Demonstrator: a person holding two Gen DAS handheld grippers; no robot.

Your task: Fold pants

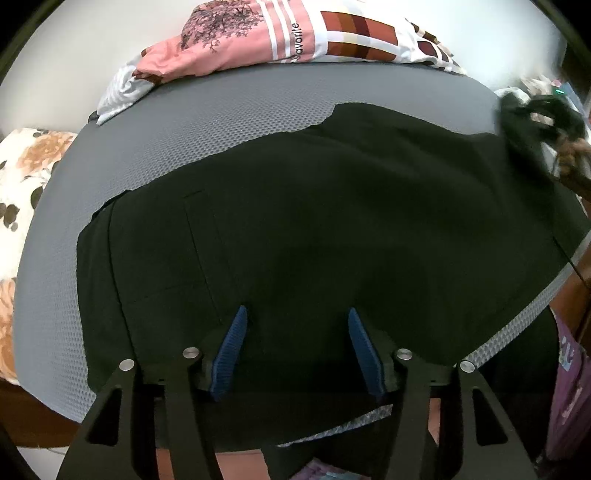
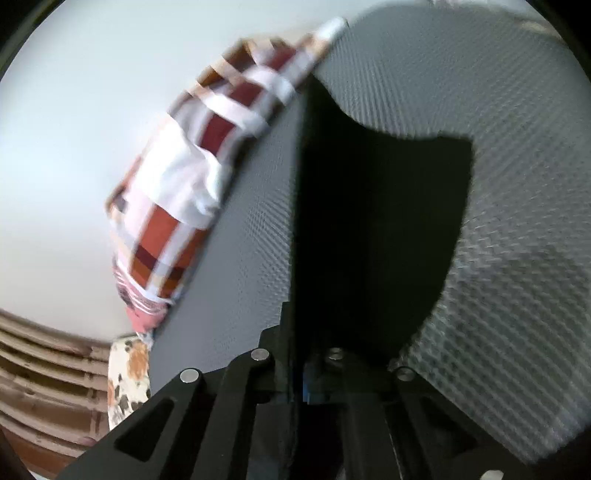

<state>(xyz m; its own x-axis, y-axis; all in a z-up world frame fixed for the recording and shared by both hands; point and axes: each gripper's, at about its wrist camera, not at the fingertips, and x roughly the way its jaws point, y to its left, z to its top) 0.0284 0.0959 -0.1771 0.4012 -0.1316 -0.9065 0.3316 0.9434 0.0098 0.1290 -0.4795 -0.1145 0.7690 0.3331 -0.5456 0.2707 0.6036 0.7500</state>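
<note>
Folding's underway, from what the two wrist views show: the black pants [image 1: 314,240] lie spread across the grey mesh pad [image 1: 221,122] on the bed, long axis running left-right in the left wrist view, one end near the floral pillow [image 1: 26,173] side, other end lifted off at far right. Your left claw [image 1: 297,354] points steeply down over the near edge of the pants w/ blue pads [image 1: 236,354] about half open; cloth sits between and under them, but the pads don't look to be pressing it, so treat that side as not gripped. Your right claw [image 2: 301,384] is pinched tight on a flap of the same pants, which hangs up from the jaws as a dark sheet over the pad; the right wrist view is blurred. Key relation: the free length of the pants stretches from the right claw toward the left one, so the carried end prob. needs to travel along that axis to land near your left claw. Piled clothes [image 1: 295,33] at the far edge stay clear.
</note>
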